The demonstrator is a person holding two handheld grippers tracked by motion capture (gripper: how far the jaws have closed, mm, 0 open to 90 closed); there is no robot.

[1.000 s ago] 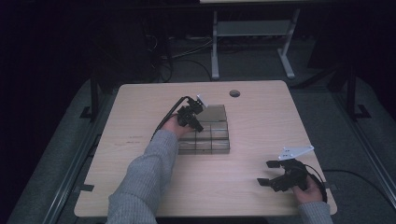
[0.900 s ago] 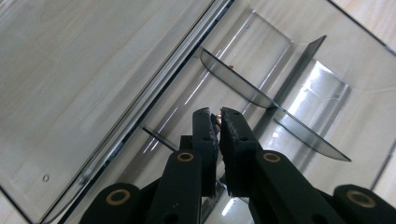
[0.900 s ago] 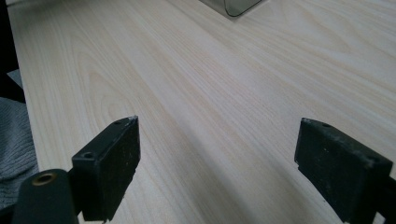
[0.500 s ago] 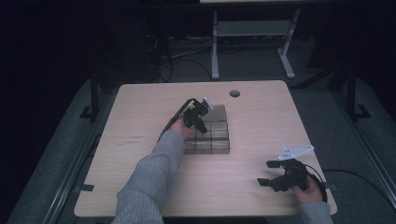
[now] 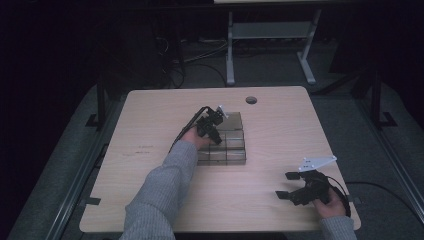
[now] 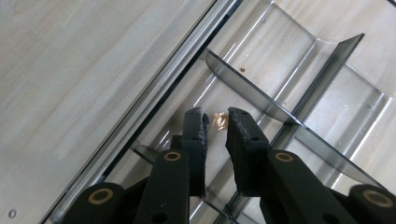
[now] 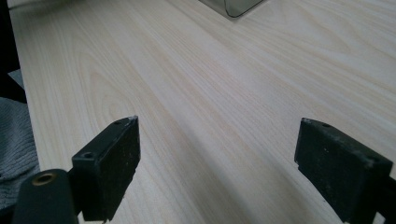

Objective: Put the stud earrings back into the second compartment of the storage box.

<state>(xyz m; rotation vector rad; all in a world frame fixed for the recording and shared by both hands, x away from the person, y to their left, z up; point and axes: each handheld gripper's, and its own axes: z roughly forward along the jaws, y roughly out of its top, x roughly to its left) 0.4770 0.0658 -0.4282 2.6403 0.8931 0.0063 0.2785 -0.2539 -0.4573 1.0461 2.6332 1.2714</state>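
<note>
A clear plastic organiser box (image 5: 235,150) with several compartments sits mid-table. My left gripper (image 5: 215,136) points down into one of its left compartments. In the left gripper view, its jaws (image 6: 217,112) stand a small gap apart and have just been opening. A tiny golden piece (image 6: 218,121) lies on the compartment floor just past the tips, and the pads do not touch it. Grey dividers (image 6: 261,95) cross the box. Near the table's front right edge, my right gripper (image 5: 284,185) stands open (image 7: 223,126) and empty over bare wood.
The light wooden table (image 5: 280,125) has a round cable hole (image 5: 251,100) at the back. A corner of the box (image 7: 238,7) shows in the right gripper view. A grey sleeve (image 5: 160,190) reaches across the front left. Dark floor and a metal stand (image 5: 270,45) lie behind.
My left gripper has edged slightly to the right over the box. The right gripper has kept still.
</note>
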